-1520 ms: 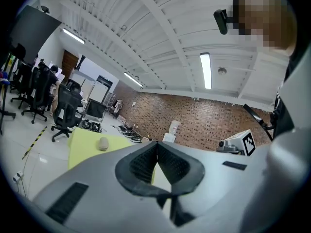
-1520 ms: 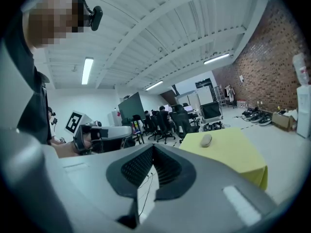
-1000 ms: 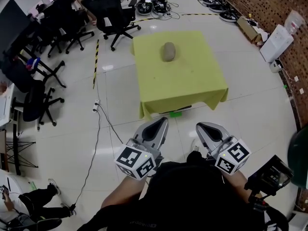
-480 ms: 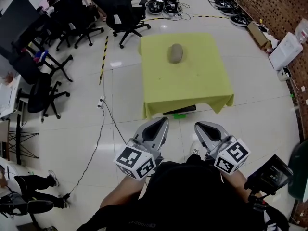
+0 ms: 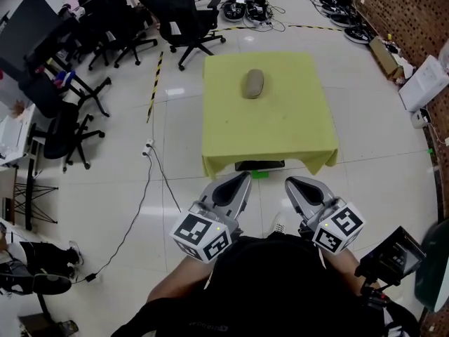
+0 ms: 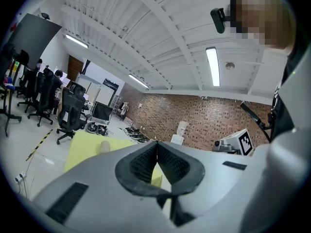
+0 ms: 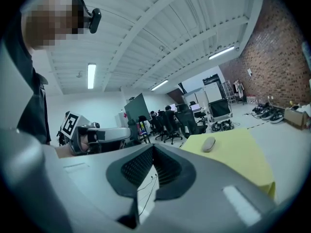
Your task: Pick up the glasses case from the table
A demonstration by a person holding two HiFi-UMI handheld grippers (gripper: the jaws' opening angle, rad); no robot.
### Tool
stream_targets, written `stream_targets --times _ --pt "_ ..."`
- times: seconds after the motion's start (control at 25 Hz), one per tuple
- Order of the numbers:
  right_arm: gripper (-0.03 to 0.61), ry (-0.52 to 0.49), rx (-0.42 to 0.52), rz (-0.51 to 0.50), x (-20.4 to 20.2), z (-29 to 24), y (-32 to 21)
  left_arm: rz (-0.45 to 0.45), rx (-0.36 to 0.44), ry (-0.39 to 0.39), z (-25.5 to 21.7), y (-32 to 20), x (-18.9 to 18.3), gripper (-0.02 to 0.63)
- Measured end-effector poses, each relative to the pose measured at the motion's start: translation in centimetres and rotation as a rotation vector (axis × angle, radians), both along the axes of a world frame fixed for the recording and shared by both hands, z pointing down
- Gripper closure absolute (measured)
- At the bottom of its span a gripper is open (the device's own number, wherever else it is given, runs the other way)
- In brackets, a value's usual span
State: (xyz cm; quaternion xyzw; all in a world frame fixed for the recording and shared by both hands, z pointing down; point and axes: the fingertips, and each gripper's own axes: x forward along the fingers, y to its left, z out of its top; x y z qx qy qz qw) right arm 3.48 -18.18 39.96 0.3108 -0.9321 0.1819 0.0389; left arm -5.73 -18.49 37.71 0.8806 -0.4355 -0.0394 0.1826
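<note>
Both claws are fully closed: the left claw [image 5: 240,177] and the right claw [image 5: 289,182] each show jaw tips meeting with nothing between them. They sit side by side above the pale tiled floor [image 5: 175,160]. The square bench draped in yellow-green cloth [image 5: 280,135] stands at 12 o'clock from them. The grey oval glasses case [image 5: 252,83] lies on the cloth at 11 o'clock from the bench centre, well apart from both claws. Black office chairs [image 5: 179,12] stand at 10 o'clock.

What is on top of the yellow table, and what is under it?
On the yellow tablecloth lies a grey glasses case. Below its near edge a dark base and something green show; the cloth hides the rest.
</note>
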Motion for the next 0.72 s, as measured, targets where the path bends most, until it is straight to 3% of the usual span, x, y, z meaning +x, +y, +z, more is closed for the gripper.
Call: stream_targets --times 0.24,0.72 --pt "0.577 -0.016 0.003 -0.028 3.7 0.0 -2.8 -0.028 0.009 -0.009 -0.3 -2.5 3.8 0.606" --pt "0.577 -0.017 0.026 -0.052 5.3 1.7 -2.1 -0.067 0.034 -0.002 1.2 -1.1 5.1 0.606"
